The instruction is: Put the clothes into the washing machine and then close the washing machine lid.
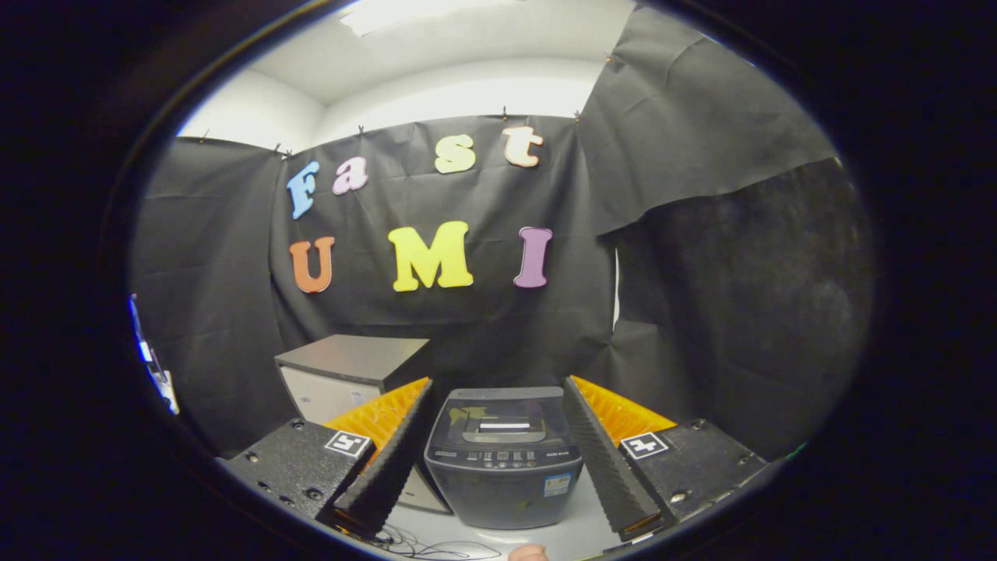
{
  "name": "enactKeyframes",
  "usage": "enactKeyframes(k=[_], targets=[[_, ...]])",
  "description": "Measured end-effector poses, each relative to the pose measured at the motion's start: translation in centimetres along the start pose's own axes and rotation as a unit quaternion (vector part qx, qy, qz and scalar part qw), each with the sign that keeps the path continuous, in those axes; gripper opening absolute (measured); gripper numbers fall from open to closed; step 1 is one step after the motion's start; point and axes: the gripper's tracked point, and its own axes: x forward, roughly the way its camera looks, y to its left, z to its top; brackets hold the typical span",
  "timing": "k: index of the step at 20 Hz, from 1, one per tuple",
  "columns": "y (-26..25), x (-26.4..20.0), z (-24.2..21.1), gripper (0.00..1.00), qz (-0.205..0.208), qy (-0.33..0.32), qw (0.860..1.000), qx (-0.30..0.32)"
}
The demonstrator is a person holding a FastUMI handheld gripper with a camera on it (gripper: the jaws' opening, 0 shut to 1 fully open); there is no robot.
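Gripper (498,467) fingers are spread wide and hold nothing. Between them, a bit ahead, sits the small washing machine (503,460) with its lid (501,421) down. I see no clothes, so maybe the job is nearly done.

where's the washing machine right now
In the gripper view the washing machine stands on the pale floor just ahead of the open gripper, framed between its two fingers, lid down. A grey cabinet sits behind it to the left, by the black cloth wall.
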Motion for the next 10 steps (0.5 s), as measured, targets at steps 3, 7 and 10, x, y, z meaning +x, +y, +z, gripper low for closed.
enactKeyframes(k=[3,7,10], targets=[[0.1,0.03,-0.2,1.0,0.002,0.004,1.0,0.0],[0.47,0.08,-0.35,1.0,0.002,0.005,1.0,-0.002],[0.6,0.32,-0.47,1.0,0.003,0.007,1.0,-0.003]])
